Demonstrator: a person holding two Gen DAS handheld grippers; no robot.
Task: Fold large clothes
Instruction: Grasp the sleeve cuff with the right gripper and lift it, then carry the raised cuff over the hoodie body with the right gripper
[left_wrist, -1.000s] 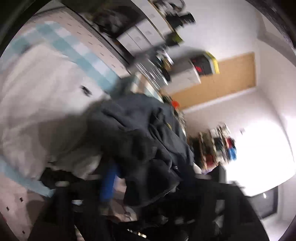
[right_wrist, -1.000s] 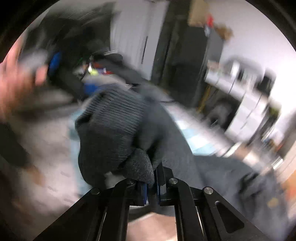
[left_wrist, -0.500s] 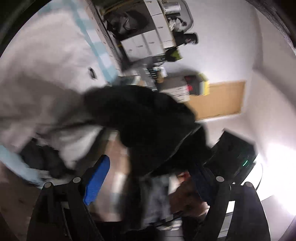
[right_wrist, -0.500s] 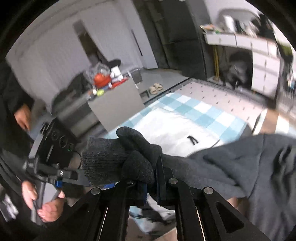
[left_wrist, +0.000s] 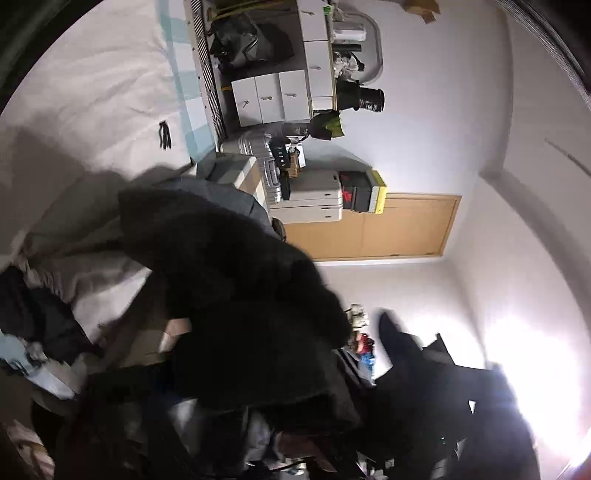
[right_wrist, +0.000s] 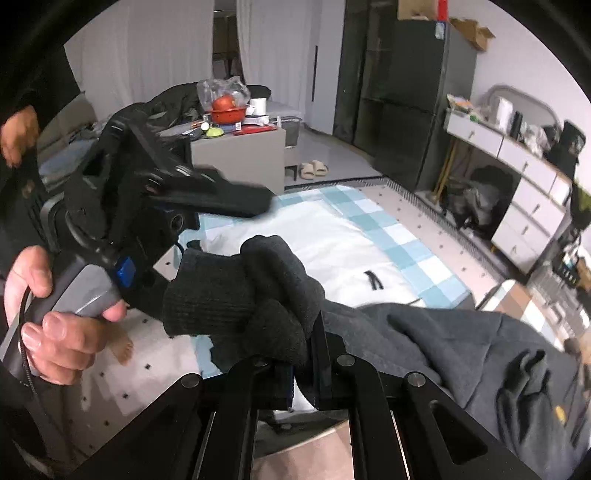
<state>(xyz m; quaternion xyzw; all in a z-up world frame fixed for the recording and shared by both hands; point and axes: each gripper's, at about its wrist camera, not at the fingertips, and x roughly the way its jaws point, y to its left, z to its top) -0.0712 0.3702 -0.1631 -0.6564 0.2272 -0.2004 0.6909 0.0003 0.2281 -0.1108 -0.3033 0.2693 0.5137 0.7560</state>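
A dark grey sweatshirt (right_wrist: 461, 354) hangs in the air above the white and blue checked mat (right_wrist: 332, 236). My right gripper (right_wrist: 306, 369) is shut on its ribbed knit cuff (right_wrist: 229, 295). The left gripper's body (right_wrist: 140, 192) shows in the right wrist view, held in a hand just left of the cuff, with one dark finger (right_wrist: 221, 199) over the mat. In the left wrist view the garment (left_wrist: 240, 295) fills the middle as a dark, blurred mass and hides the left gripper's fingertips. The mat also shows there (left_wrist: 92, 92).
A small black object (right_wrist: 373, 280) lies on the mat. White drawer units (right_wrist: 517, 184) and a dark cabinet (right_wrist: 402, 92) stand at the right. A grey table (right_wrist: 236, 155) with a red bowl stands behind, with slippers (right_wrist: 314, 170) beside it. A bare foot (right_wrist: 122, 343) stands at the mat's edge.
The right gripper has lifted and swung with the cuff still held. The left gripper has come close beside the cuff. The left view has turned up toward the wall, with the garment closer.
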